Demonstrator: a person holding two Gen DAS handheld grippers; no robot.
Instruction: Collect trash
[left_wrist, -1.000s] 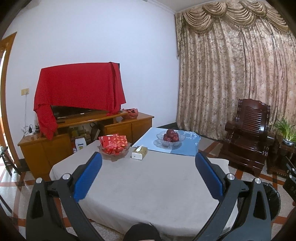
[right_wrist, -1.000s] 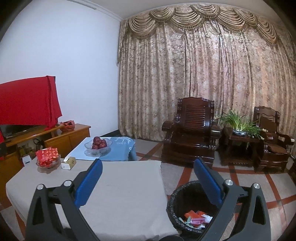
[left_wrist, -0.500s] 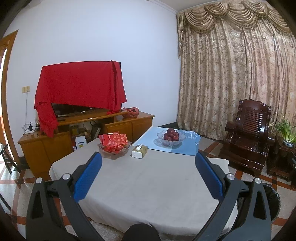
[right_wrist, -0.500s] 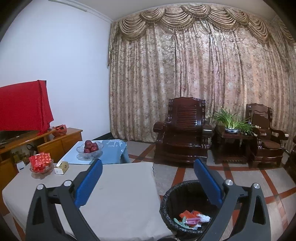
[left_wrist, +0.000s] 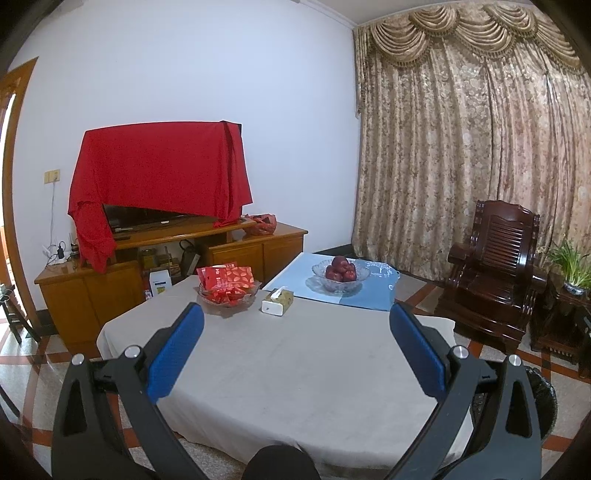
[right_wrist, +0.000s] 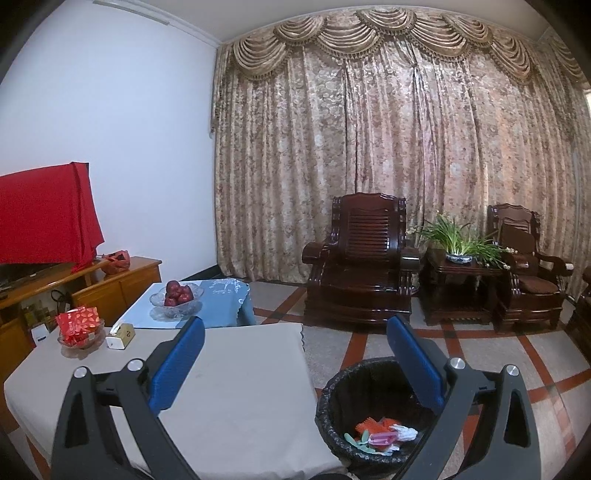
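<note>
Near half of the table (left_wrist: 295, 369) lay bare, so room to pass w/ both grippers. Far edge was blocked by candy bowl (left_wrist: 228, 291), tissue box (left_wrist: 277, 301) & fruit bowl (left_wrist: 340, 275) (on blue cloth). Trash bin (right_wrist: 373, 410) stood just beside table's right edge, mouth unobstructed.

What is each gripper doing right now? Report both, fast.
Left gripper: open, holding nothing, over the table.
Right gripper: open, holding nothing, by the trash bin.
</note>
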